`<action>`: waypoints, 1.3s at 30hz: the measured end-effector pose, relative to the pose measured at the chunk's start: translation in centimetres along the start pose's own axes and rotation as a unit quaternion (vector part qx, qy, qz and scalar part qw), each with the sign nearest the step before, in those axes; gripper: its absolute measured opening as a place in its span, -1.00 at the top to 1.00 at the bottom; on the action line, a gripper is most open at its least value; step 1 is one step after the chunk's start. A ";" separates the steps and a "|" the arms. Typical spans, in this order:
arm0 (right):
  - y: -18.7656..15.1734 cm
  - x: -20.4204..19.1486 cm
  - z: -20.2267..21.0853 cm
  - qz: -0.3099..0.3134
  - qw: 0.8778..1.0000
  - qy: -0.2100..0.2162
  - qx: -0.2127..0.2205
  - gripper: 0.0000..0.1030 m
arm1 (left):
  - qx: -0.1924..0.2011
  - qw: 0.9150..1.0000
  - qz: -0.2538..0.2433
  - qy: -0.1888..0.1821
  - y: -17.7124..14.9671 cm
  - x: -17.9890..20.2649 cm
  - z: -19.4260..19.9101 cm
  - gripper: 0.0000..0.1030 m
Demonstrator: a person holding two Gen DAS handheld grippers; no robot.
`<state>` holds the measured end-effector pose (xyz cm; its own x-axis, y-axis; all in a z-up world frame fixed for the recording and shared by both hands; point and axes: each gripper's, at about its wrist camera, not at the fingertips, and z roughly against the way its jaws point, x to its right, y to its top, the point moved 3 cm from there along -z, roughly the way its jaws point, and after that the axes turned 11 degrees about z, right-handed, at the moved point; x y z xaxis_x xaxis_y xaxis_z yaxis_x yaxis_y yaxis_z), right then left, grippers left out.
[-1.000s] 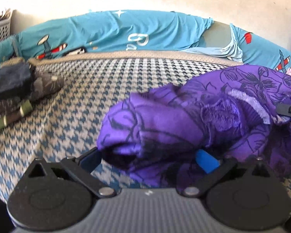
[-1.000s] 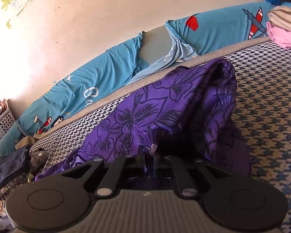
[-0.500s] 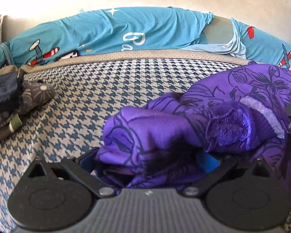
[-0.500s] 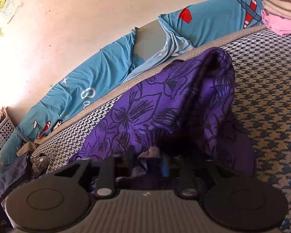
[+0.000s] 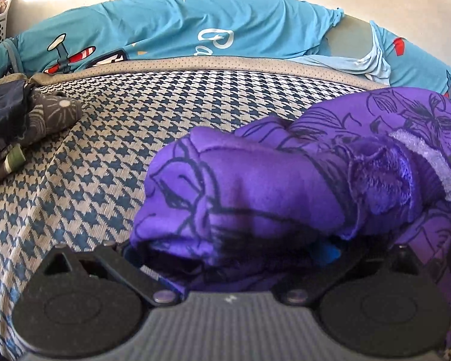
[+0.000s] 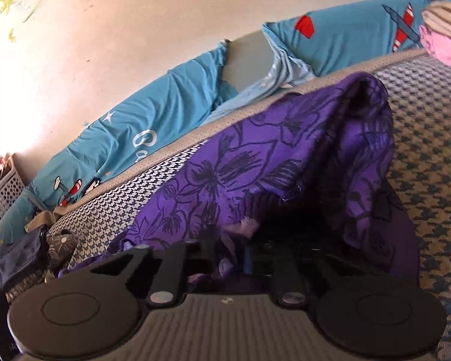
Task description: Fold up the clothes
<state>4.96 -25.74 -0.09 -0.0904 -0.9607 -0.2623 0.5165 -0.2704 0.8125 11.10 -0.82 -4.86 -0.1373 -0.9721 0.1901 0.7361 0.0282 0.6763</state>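
Note:
A purple garment [image 5: 285, 186] with dark flower outlines lies bunched on the blue-and-beige houndstooth bed cover [image 5: 111, 138]. My left gripper [image 5: 231, 252] stands wide open, and a fold of the garment lies over and between its fingers. In the right wrist view the same garment [image 6: 255, 162] is lifted in a peak. My right gripper [image 6: 249, 255] is shut on a gathered edge of it; the fingertips are hidden in the cloth.
A pile of dark folded clothes [image 5: 18, 123] lies at the left of the bed. Folded pink and beige clothes [image 6: 445, 36] sit at the far right. Blue aeroplane-print cushions [image 5: 195, 27] line the wall behind. A white perforated basket [image 6: 0, 198] stands at the far left.
The left gripper has moved forward into the garment, so the fold now covers more of its open fingers. The right gripper keeps its hold and has lifted the cloth slightly.

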 end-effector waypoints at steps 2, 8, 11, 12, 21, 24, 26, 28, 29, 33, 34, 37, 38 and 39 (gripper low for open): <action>0.0 -0.3 0.3 0.012 1.000 0.001 0.007 0.80 | -0.001 1.000 0.000 0.001 0.0 0.1 0.0 -1.00; 0.1 -0.2 0.8 0.004 1.000 0.015 0.014 0.84 | -0.001 1.000 -0.003 0.003 -0.1 0.2 -0.1 -1.00; 0.1 0.0 1.0 0.002 1.000 0.019 0.018 0.84 | 0.002 1.000 -0.006 0.002 -0.3 0.3 0.0 -1.00; 0.1 0.0 1.1 0.002 1.000 0.019 0.018 0.84 | 0.003 1.000 -0.007 0.001 -0.3 0.3 0.0 -1.00; -0.2 0.3 1.3 -0.004 1.000 0.016 0.014 0.84 | 0.002 1.000 -0.007 0.003 -0.3 0.4 0.1 -1.00; -0.3 0.4 1.2 -0.006 1.000 0.015 0.012 0.84 | 0.003 1.000 -0.007 0.004 -0.4 0.4 0.1 -1.00; -0.3 0.4 1.2 -0.007 1.000 0.014 0.010 0.84 | 0.003 1.000 -0.007 0.004 -0.4 0.4 0.1 -1.00; -0.4 0.5 1.2 -0.007 1.000 0.014 0.009 0.84 | 0.004 1.000 -0.008 0.006 -0.4 0.5 0.0 -1.00; -0.4 0.5 1.2 -0.007 1.000 0.013 0.009 0.84 | 0.005 1.000 -0.009 0.008 -0.4 0.6 0.0 -1.00; -0.4 0.5 1.1 -0.006 1.000 0.013 0.007 0.84 | 0.009 1.000 -0.010 0.011 -0.6 0.8 0.1 -1.00; -0.4 0.5 1.1 -0.006 1.000 0.013 0.006 0.84 | 0.009 1.000 -0.010 0.010 -0.6 0.8 0.1 -1.00; -0.3 0.6 1.2 -0.002 1.000 0.014 0.004 0.84 | 0.008 1.000 -0.009 0.005 -0.5 0.7 0.2 -1.00; -0.3 0.6 1.3 0.002 1.000 0.015 0.004 0.84 | 0.007 1.000 -0.007 0.002 -0.4 0.6 0.3 -1.00; -0.2 0.6 1.4 0.005 1.000 0.015 0.005 0.84 | 0.006 1.000 -0.004 0.000 -0.3 0.4 0.4 -1.00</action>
<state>3.60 -26.39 0.29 -0.0593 -0.9609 -0.2704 0.5091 -0.2621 0.8198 10.55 -1.13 -4.76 -0.1438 -0.9724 0.1839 0.7267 0.0224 0.6866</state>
